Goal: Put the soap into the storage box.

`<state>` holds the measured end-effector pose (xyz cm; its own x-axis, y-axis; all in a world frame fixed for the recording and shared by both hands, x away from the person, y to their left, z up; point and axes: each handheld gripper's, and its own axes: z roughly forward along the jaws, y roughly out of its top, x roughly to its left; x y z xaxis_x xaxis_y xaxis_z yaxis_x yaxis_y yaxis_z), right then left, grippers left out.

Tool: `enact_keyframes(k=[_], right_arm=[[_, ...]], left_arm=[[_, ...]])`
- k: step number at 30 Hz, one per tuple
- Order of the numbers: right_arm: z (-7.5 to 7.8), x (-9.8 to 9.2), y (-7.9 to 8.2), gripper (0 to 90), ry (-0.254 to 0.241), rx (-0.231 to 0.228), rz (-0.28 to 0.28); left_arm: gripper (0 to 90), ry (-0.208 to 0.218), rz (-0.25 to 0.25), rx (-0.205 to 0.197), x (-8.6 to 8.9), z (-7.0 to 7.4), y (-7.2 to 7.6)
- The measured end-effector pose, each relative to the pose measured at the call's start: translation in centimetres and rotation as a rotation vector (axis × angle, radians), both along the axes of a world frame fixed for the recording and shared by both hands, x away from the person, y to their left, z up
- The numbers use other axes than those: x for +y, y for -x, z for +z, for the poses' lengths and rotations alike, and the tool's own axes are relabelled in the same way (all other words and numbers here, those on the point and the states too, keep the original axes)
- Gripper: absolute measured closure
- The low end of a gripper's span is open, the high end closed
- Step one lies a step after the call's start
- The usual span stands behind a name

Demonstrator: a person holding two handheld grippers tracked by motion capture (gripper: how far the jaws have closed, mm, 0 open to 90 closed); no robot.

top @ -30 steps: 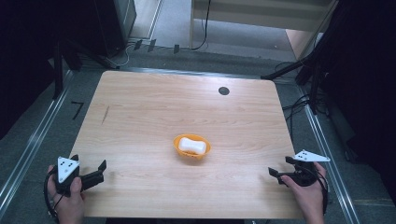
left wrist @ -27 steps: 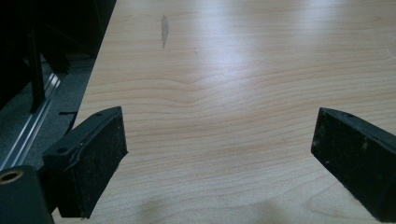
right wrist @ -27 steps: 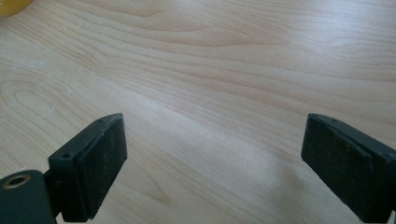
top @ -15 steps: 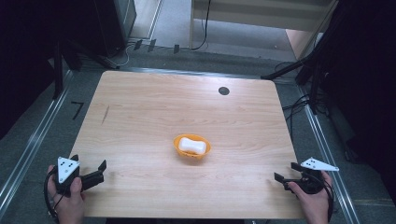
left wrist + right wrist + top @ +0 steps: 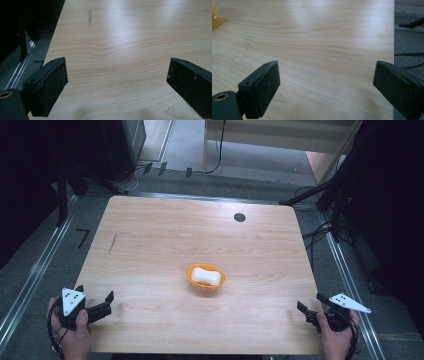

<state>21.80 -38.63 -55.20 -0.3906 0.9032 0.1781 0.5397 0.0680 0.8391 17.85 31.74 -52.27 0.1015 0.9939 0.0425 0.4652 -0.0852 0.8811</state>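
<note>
Both tongs (image 5: 95, 301) (image 5: 311, 302) well apart from orange bowl (image 5: 205, 276)

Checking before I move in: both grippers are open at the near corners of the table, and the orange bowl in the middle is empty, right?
Not quite. The shallow orange plastic bowl is not empty: the high view shows a white oblong bar, like soap, lying in it. The rest holds: the left gripper and right gripper are open at the near corners of the light wooden table.

A light wooden table (image 5: 150, 245) carries an orange bowl (image 5: 205, 276) near its middle, a white bar (image 5: 205, 275) lying inside. A small black disc (image 5: 239, 217) sits toward the far edge; a dark streak (image 5: 113, 242) marks the left side.
</note>
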Motion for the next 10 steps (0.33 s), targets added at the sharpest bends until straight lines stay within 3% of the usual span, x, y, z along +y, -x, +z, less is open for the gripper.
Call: enact_keyframes(k=[8,10], right_arm=[[0.04,0.35,0.13,7.3,0.038,-0.018,-0.039],[0.03,0.69,0.09,7.3,0.069,-0.015,-0.045]], left_arm=[[3.7,-0.011,0.006,-0.001,-0.1,0.0,0.02],[3.7,-0.005,0.005,-0.001,-0.04,0.0,0.01]])
